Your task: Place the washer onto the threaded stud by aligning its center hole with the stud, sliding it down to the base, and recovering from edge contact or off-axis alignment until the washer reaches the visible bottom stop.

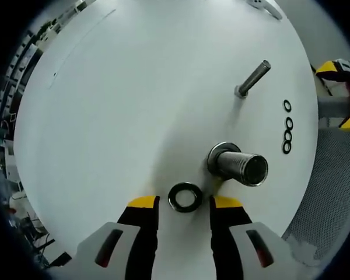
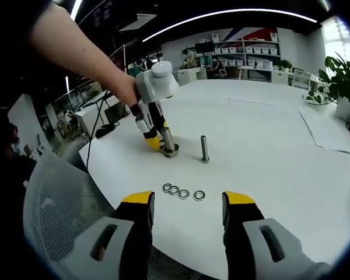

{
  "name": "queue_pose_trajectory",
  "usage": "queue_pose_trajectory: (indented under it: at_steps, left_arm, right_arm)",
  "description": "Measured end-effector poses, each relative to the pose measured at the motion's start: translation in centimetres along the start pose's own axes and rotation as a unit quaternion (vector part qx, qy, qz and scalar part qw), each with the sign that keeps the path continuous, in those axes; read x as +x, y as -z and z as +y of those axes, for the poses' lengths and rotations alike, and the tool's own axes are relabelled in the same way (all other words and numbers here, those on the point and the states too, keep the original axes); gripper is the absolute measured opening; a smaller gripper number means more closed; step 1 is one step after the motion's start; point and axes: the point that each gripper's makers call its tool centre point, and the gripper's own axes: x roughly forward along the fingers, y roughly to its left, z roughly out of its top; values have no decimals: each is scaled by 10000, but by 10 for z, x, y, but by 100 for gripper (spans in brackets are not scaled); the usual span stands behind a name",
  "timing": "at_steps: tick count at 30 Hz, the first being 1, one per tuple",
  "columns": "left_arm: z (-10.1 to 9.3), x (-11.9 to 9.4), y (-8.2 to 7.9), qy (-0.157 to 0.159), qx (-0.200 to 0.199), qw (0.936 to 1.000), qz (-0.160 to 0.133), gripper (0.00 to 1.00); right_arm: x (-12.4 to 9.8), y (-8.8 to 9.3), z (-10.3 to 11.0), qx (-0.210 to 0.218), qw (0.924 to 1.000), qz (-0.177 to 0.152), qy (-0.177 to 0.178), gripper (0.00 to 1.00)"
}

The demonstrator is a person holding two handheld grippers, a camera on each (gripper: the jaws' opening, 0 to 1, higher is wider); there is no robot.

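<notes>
So the washer point(image 1: 185, 197), the big dark ring, is lying flat on the white table point(image 1: 122, 105) right between the left gripper point(image 1: 185, 204) tips in the left gripper view. The jaws are spread wide on either side of it with a sliver of table showing on both sides, so it's bracketed but not pinched, nothing actually held. Just beyond it and a bit to the right is the fat threaded stud point(image 1: 239, 164) standing on its flange base, close to the washer but not touching as far as I can see. Further out there's a slimmer bolt point(image 1: 252, 79) standing on its head, and off to the right a short row of small washers point(image 1: 287, 135).

From the right gripper view you get the same setup from across the table: the left gripper point(image 2: 154, 142) is tipped down at the fat stud point(image 2: 168, 142) with a person's hand point(image 2: 123, 87) on it, slim bolt point(image 2: 205, 149) just beside, and the four small washers point(image 2: 182, 192) in a line nearer the camera. The right gripper point(image 2: 188, 205) hangs over the table edge with its jaws wide apart and empty.

Table's a big round matte white top, pretty bare. A grey mesh chair point(image 2: 52, 204) sits at its edge, there's a potted plant point(image 2: 345, 81) on the far right, and shelving with bins point(image 2: 245, 55) at the back of the room under strip lights
</notes>
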Motion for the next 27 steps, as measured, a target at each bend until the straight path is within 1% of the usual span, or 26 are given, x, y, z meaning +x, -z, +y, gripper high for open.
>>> queue_pose_trajectory:
  at_steps: [7, 18, 19, 21, 27]
  left_arm:
    - [0, 0, 0, -13, -24, 10000, -23, 32]
    - [-4, 0, 0, -1, -10, 10000, 13, 28]
    - [-4, 0, 0, 1, -11, 10000, 12, 27]
    - [-3, 0, 0, -7, -13, 10000, 10, 21]
    - [-3, 0, 0, 1, -33, 10000, 21, 21]
  right_arm:
    - [0, 0, -1, 10, 10000, -5, 13, 49]
    - [0, 0, -1, 0, 10000, -4, 20, 49]
    - [0, 0, -1, 1, 10000, -5, 21, 49]
    - [0, -1, -1, 7, 10000, -13, 25, 49]
    - [0, 0, -1, 12, 10000, -10, 23, 49]
